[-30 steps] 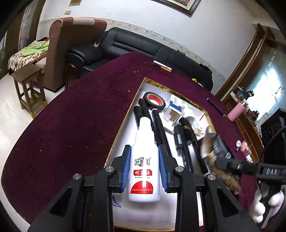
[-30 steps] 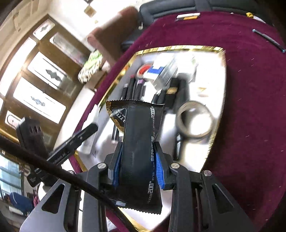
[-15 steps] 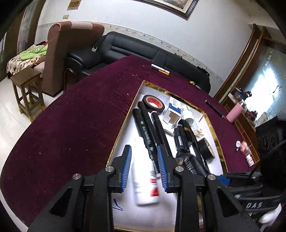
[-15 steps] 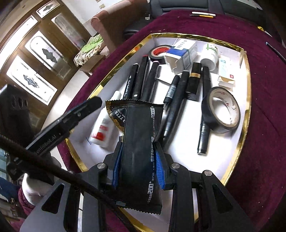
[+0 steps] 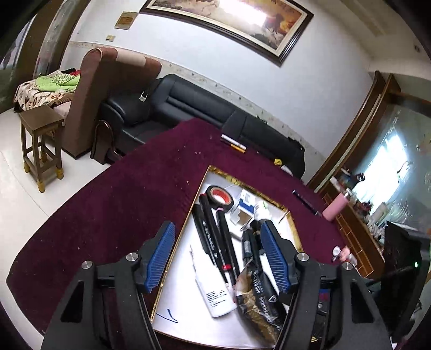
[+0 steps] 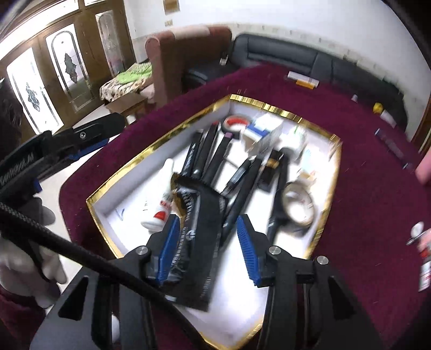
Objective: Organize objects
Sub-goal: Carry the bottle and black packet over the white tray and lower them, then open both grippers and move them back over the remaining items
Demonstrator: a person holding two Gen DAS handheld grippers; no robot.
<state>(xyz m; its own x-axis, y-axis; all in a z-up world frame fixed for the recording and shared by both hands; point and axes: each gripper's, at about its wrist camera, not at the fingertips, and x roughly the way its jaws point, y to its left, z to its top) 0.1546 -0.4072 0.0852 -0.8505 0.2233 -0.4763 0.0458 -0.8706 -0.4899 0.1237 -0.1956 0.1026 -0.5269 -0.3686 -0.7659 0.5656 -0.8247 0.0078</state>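
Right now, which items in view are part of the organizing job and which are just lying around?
Job:
- gold-rimmed tray
- white bottle
- black snack packet
- black markers
- red-core tape roll
- left gripper and right gripper, jaws opening, nothing gripped

Lying about:
- black sofa
- wooden stool
- framed picture

The left tongs (image 5: 218,255) hang with jaws opening and nothing pinched, above a white gold-rimmed tray (image 5: 186,226) on the maroon velvet tabletop (image 5: 107,215). In the tray lie a white plastic bottle (image 5: 215,293), black marker pens (image 5: 212,239), a black-and-gold foil packet (image 5: 256,301) and a black tape roll (image 5: 219,196).
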